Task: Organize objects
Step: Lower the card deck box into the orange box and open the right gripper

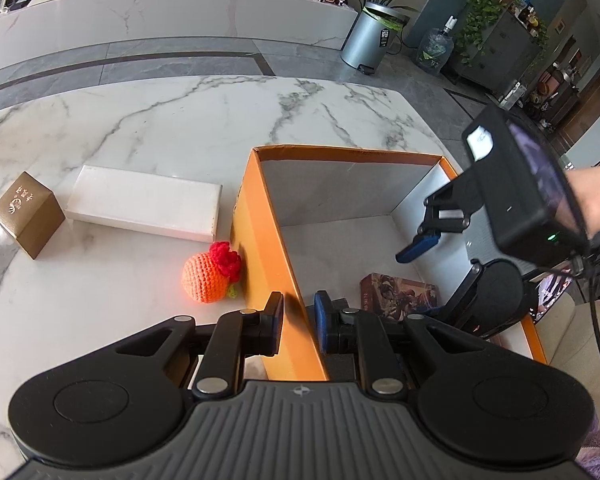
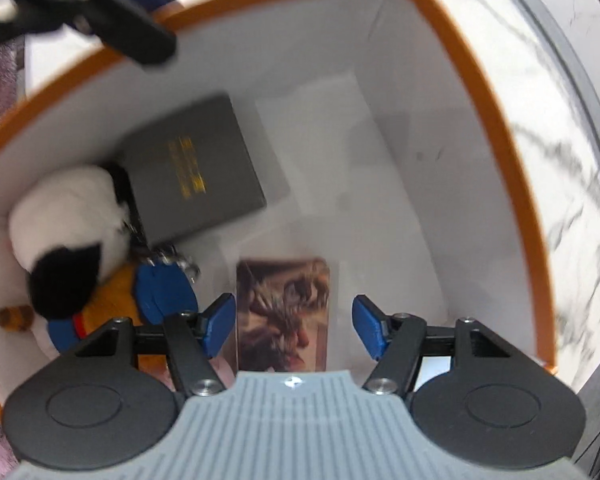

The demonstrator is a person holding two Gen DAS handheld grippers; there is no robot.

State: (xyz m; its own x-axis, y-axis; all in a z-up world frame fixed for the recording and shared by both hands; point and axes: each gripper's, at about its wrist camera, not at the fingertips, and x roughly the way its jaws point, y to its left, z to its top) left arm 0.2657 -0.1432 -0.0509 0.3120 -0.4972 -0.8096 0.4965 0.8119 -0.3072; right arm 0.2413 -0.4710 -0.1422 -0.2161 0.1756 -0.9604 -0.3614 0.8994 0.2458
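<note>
A: Starting from the left of the tabletop [image 1: 160, 120], what's not packed yet?

B: A brown carton [image 1: 28, 216], then a long white box [image 1: 144, 208], then a crocheted orange toy [image 1: 206, 278] lying against the outer wall of the orange box [image 1: 266, 240]. All three sit outside it.

A: And the left gripper [image 1: 298, 326]?

B: Its jaws straddle the box's near wall, one pad outside and one inside. They look closed on that wall, steadying it.

A: Inside?

B: A plush dog [image 2: 66, 240], a dark booklet [image 2: 196, 168] and a picture card box [image 2: 284, 312] lie on the floor. The right gripper [image 2: 294, 326] hangs over the card box with jaws spread, holding nothing, so I'd judge this a placing step.

A: Next?

B: Probably lifting the right gripper clear and reaching across for the crocheted toy, the nearest one.
</note>
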